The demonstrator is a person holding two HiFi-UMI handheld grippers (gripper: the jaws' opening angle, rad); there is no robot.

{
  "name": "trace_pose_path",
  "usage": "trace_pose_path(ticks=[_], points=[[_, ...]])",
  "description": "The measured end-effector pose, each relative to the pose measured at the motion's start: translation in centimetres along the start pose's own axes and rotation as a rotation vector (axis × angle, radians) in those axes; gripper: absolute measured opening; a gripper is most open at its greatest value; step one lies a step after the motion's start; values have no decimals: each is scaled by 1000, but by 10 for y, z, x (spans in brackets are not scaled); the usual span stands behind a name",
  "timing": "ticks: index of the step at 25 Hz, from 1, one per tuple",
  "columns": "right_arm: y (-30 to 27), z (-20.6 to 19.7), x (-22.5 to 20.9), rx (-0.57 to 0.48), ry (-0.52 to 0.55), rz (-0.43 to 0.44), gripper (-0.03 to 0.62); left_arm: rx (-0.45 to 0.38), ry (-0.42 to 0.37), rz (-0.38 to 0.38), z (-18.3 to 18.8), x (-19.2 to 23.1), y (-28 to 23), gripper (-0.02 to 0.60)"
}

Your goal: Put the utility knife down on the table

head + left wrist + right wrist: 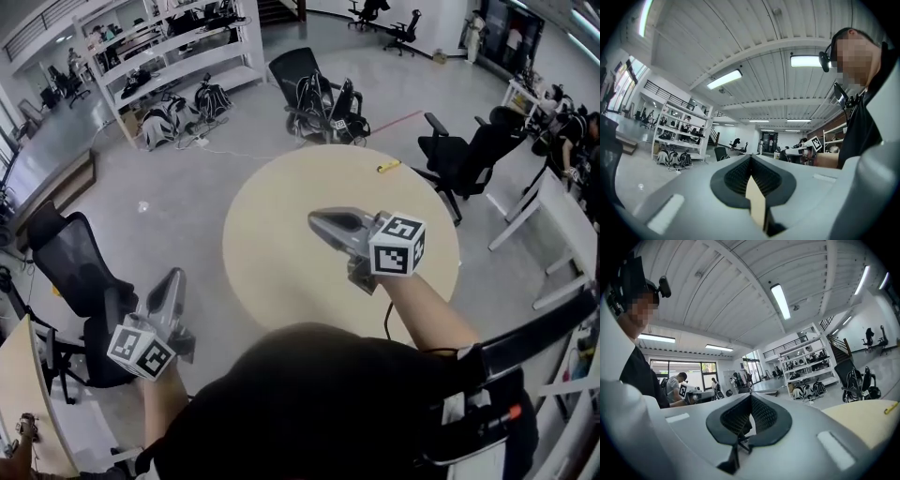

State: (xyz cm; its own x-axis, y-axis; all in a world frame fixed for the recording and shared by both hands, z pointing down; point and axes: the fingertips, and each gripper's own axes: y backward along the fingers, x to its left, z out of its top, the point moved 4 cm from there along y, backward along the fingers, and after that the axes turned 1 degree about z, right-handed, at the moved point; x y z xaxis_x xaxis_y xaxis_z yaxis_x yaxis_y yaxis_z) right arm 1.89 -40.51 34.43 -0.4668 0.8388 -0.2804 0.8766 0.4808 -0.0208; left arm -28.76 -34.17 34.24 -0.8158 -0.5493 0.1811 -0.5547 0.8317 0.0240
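Head view: knife (388, 167) lying at counter (272, 253) far edge, well beyond right gripper (315, 221), clenched empty; left gripper (174, 277) clenched, hovering off counter.

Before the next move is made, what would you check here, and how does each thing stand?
1. Utility knife lying on the round table: ok.
2. Left gripper shut, nothing held: ok.
3. Right gripper shut, nothing held: ok.
4. Knife apart from both grippers, near the table's far rim: ok.
5. Knife blade drawn in: cannot tell, too small.
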Motion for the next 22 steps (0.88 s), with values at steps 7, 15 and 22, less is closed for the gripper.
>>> trace_pose_path(ticks=[7,15,22], points=[[-10,-13,-5,26,-14,17,12,11,23,-24,-11,-3,-11,0],[-12,-19,-8,54,4,18,12,-4,30,-47,-17,0,-18,0],[-10,-19,-11,50,0,-2,12,12,59,-64,-20,0,-24,0]])
